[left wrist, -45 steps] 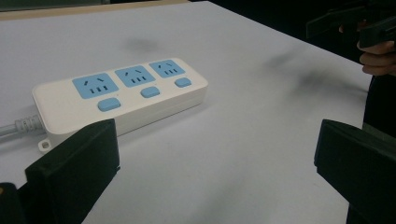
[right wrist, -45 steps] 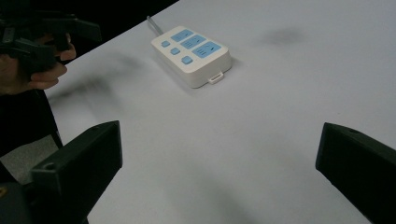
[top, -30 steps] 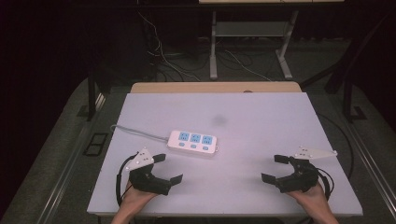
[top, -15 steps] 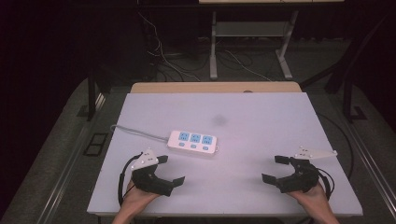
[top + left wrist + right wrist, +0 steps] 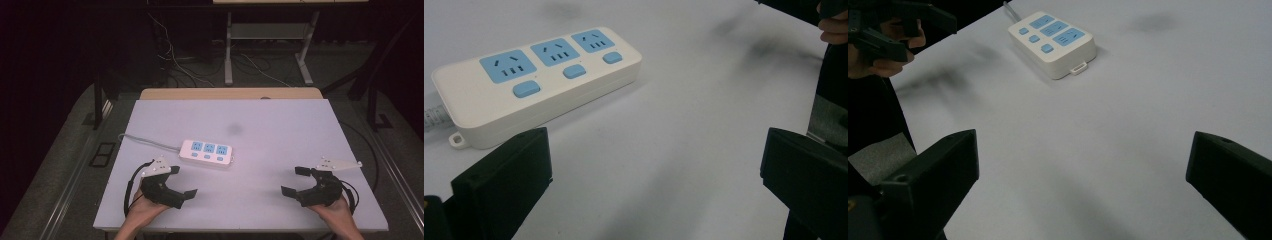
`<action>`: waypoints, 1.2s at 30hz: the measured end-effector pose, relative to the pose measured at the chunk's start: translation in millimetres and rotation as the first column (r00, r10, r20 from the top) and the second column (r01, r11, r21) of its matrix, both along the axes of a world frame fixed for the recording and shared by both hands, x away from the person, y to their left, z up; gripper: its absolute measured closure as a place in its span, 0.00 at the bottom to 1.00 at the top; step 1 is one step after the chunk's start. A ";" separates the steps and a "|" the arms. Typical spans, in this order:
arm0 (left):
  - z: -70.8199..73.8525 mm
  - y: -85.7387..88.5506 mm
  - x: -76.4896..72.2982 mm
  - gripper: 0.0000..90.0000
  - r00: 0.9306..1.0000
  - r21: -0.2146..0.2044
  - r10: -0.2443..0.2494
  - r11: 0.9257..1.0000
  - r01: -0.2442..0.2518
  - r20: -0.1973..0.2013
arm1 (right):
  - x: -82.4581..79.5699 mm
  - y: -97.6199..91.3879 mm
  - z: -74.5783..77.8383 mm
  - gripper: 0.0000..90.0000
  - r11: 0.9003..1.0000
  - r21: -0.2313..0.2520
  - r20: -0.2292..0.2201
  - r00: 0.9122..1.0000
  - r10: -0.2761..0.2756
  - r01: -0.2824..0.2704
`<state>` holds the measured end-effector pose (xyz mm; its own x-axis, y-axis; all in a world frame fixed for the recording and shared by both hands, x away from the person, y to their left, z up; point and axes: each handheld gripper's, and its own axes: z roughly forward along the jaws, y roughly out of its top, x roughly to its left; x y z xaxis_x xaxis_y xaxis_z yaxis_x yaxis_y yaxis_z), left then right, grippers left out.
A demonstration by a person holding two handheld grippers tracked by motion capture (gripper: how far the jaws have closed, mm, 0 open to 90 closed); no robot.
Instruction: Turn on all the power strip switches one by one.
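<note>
White tabletop [image 5: 280,150] fills the middle of the high view, with dark floor, cables and a desk frame behind it. On it, a little left of centre, lies the power strip [image 5: 207,152], a white block with three blue sockets and three blue switches. Its long axis runs nearly left to right across the frame, tilted slightly down toward the right, and its grey cord [image 5: 145,141] leaves the left end and trails to the upper left.

Just below and left of the strip sits the left gripper [image 5: 175,181], jaws spread wide and holding nothing. In the left gripper view the strip [image 5: 531,75] lies just beyond the left jaw, at the upper left of the frame, near but apart. This gripper is clearly the nearer one, so I judge any reach for the strip falls to it: a short move up and to the right in the high view.

Well apart, at the lower right, the right gripper [image 5: 296,181] also stands open and empty. Its own view shows the strip [image 5: 1053,42] far off at the top, end-on.

Bare surface surrounds the strip on all sides, and the table edges are distant from it.
</note>
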<state>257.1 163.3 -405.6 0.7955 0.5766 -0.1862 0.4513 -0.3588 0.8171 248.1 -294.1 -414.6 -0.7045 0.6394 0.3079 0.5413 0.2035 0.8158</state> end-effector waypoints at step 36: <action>39.2 0.7 36.6 0.00 0.999 0.065 -0.050 0.997 0.051 -0.017 | -1.1 -1.6 0.2 0.00 1.000 -0.012 0.011 1.000 -0.001 0.001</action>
<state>293.7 164.0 -366.4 0.8213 0.5472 -0.1614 0.4435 -0.4342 0.7841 246.9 -295.7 -414.4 -0.7070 0.6441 0.2921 0.5324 0.2128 0.8193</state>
